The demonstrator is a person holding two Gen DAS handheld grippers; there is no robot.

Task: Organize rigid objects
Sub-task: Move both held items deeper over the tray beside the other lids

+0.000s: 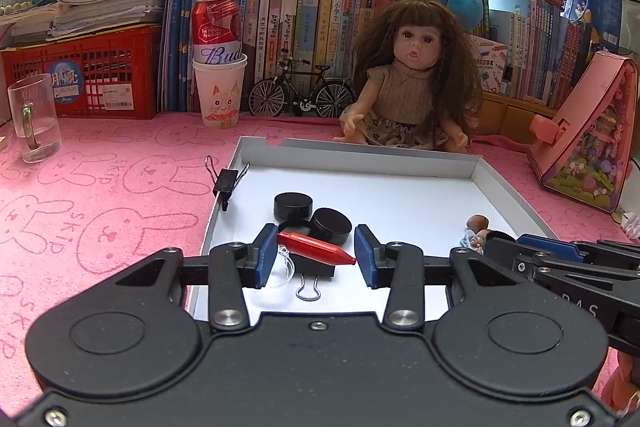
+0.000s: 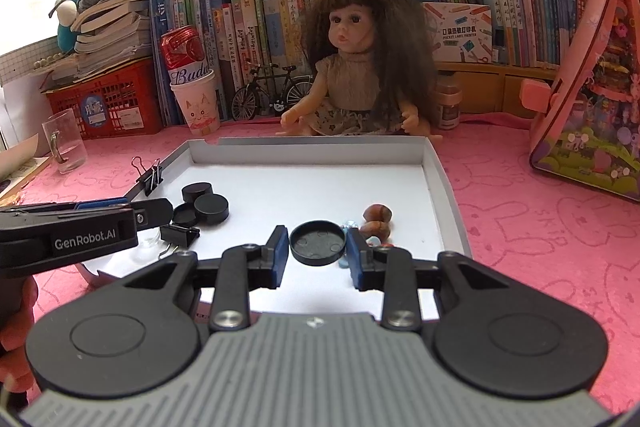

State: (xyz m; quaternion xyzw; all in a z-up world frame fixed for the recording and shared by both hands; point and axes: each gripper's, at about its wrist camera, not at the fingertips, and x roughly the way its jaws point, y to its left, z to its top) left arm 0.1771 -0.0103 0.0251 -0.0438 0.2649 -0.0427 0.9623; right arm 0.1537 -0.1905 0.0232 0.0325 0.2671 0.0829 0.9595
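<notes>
My left gripper is shut on a red tapered pen-like piece, held lengthwise between its blue pads low over the near left part of a white shallow tray. Under it lie a black binder clip and a clear plastic piece. Just beyond sit two black round caps and an upturned black lid. My right gripper is shut on a black round lid, hollow side up, over the tray's near right part. Brown nuts lie just past it.
A second binder clip grips the tray's left wall. Behind the tray sit a doll, a model bicycle, a paper cup holding a red can and a glass mug. A pink house-shaped box stands right. Books and red baskets line the back.
</notes>
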